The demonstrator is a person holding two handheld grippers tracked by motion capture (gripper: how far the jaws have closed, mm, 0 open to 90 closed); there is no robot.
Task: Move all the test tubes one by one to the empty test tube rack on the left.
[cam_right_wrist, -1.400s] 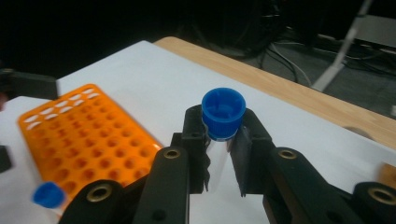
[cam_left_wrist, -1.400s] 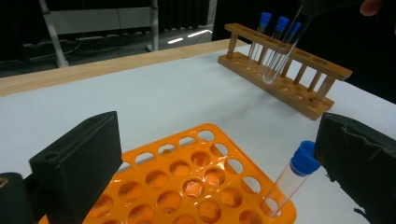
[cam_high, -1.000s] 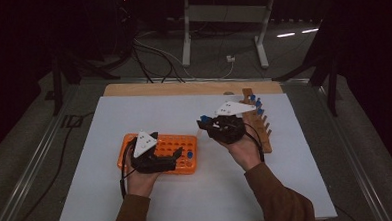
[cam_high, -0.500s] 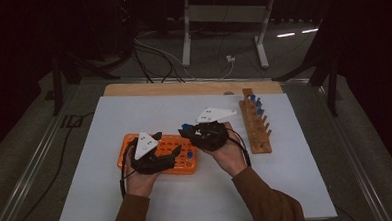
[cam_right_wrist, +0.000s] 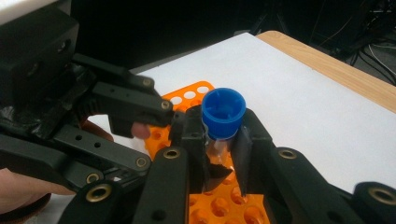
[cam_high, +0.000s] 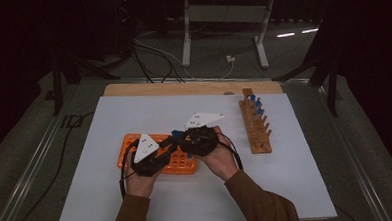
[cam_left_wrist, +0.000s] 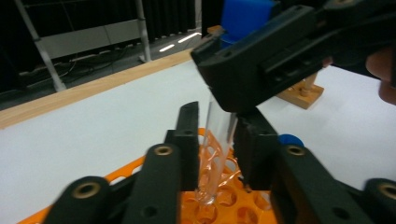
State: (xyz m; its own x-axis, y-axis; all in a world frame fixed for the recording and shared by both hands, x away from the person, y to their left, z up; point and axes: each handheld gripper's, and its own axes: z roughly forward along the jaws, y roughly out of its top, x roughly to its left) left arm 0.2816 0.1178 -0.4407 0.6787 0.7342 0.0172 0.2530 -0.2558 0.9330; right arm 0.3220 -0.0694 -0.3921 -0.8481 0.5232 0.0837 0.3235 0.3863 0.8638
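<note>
Now both fingers clamp blue-capped tube over orange rack.

You see a clear plastic tube with a blue screw cap, a bright orange plastic rack, a tan wooden peg stand, and a plain white tabletop.

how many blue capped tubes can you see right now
5, though others may be hidden. Three stand at the far end of the wooden rack. One tube is held in both grippers over the orange rack. One blue cap shows behind it.
</note>
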